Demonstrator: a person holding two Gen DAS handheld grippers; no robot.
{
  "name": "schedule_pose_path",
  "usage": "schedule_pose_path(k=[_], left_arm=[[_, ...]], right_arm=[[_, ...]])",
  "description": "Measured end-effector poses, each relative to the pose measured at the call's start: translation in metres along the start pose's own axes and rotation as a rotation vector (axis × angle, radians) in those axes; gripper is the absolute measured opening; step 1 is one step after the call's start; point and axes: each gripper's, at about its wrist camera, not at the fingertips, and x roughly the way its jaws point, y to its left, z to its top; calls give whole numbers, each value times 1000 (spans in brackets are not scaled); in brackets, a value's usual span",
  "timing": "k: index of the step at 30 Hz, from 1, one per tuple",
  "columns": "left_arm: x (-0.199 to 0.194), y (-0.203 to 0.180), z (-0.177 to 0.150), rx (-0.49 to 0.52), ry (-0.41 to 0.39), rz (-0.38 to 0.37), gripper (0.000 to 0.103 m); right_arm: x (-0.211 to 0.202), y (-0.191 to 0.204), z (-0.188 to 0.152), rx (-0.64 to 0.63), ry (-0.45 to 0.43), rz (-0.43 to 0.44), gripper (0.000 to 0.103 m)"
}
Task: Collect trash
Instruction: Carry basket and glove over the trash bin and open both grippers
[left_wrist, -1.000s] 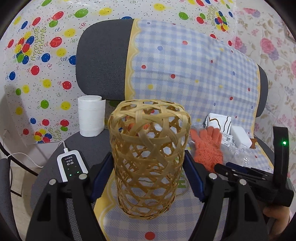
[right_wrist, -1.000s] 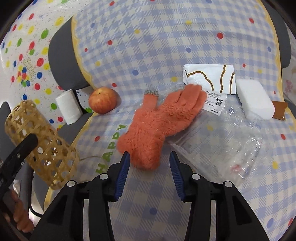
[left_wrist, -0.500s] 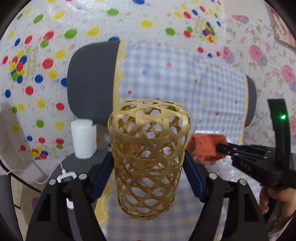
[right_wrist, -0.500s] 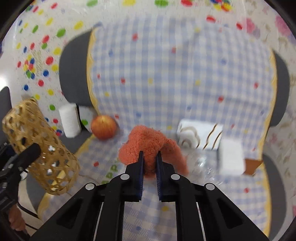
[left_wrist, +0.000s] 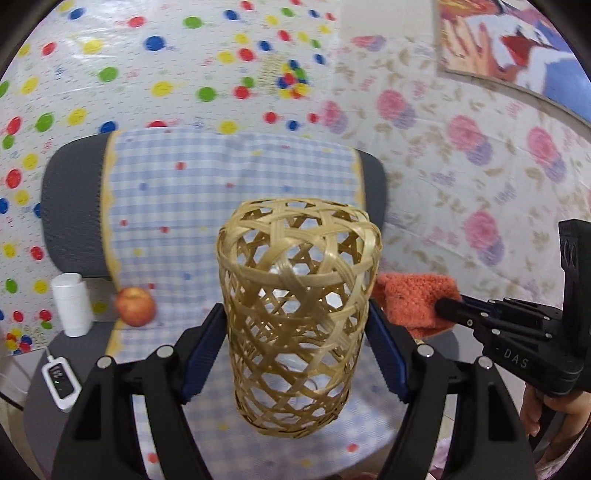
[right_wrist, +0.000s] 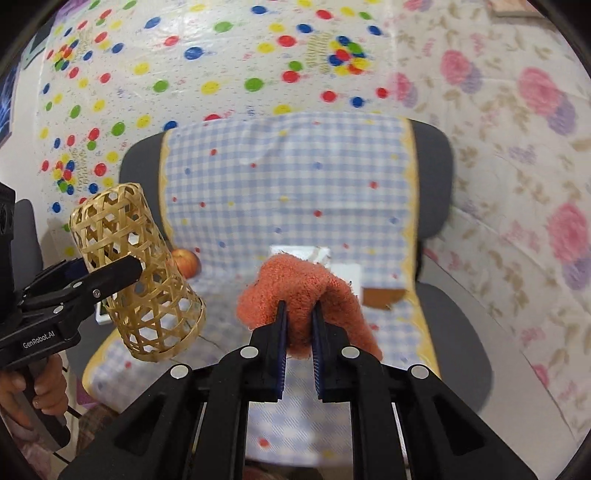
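Observation:
My left gripper (left_wrist: 295, 321) is shut on a woven bamboo basket (left_wrist: 297, 314) and holds it in the air above the chair seat; the basket also shows in the right wrist view (right_wrist: 136, 273). My right gripper (right_wrist: 299, 325) is shut on an orange knitted glove (right_wrist: 299, 284), lifted well above the seat. In the left wrist view the glove (left_wrist: 413, 299) hangs just right of the basket, level with its upper half, with the right gripper (left_wrist: 448, 306) pinching it.
A grey chair with a blue checked cloth (right_wrist: 288, 184) lies below. On it are a red apple (left_wrist: 133, 306), a white paper roll (left_wrist: 72, 304), a white device with a cable (left_wrist: 61, 382), a white box (right_wrist: 345, 275) and a white packet (right_wrist: 317, 253).
My right gripper closed on the glove and lifted it off the seat toward the basket. Both grippers rose and pulled back from the chair.

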Motion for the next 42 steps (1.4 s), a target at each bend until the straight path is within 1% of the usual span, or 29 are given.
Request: schedule_pose_path(k=[2, 4, 7, 10, 13, 15, 19, 22, 27, 29, 31, 33, 35, 36, 38, 39, 40, 42], left_arm=[[0, -21, -8, 13, 9, -51, 73], [1, -44, -18, 24, 25, -105, 73], [-1, -78, -34, 57, 41, -181, 73], [-4, -109, -52, 81, 63, -260, 73], [-11, -136, -70, 117, 73, -329, 73], [-14, -152, -82, 128, 94, -384, 73], [-15, -174, -101, 143, 135, -454, 73], [-14, -195, -121, 182, 172, -499, 73], [-8, -224, -149, 225, 257, -576, 74], [-3, -235, -156, 244, 295, -591, 75], [3, -241, -161, 249, 324, -595, 76], [8, -244, -163, 253, 331, -584, 83], [14, -246, -163, 249, 336, -585, 84], [16, -247, -162, 249, 338, -570, 84], [18, -243, -160, 246, 335, -547, 84], [17, -241, -158, 240, 330, -540, 84], [16, -237, -155, 238, 321, -528, 84], [12, -229, -151, 242, 299, -493, 84]], right_arm=[[-20, -19, -23, 31, 19, -40, 13], [-33, -32, -41, 53, 38, -68, 13], [-64, -52, -76, 94, 66, -135, 13], [-88, -63, -104, 126, 89, -195, 13], [-114, -77, -141, 195, 132, -242, 13], [-127, -85, -167, 241, 169, -267, 13], [-147, -96, -209, 318, 222, -310, 13], [-156, -101, -232, 353, 246, -344, 14], [-160, -110, -264, 418, 289, -347, 14], [-157, -114, -272, 433, 305, -344, 15], [-156, -118, -280, 453, 314, -337, 18], [-155, -124, -286, 475, 320, -341, 18], [-154, -129, -291, 496, 322, -334, 19], [-152, -132, -294, 508, 329, -336, 21], [-151, -136, -294, 519, 335, -339, 30], [-151, -139, -294, 519, 330, -337, 40], [-152, -137, -292, 509, 329, -340, 45], [-153, -136, -287, 490, 325, -352, 45]])
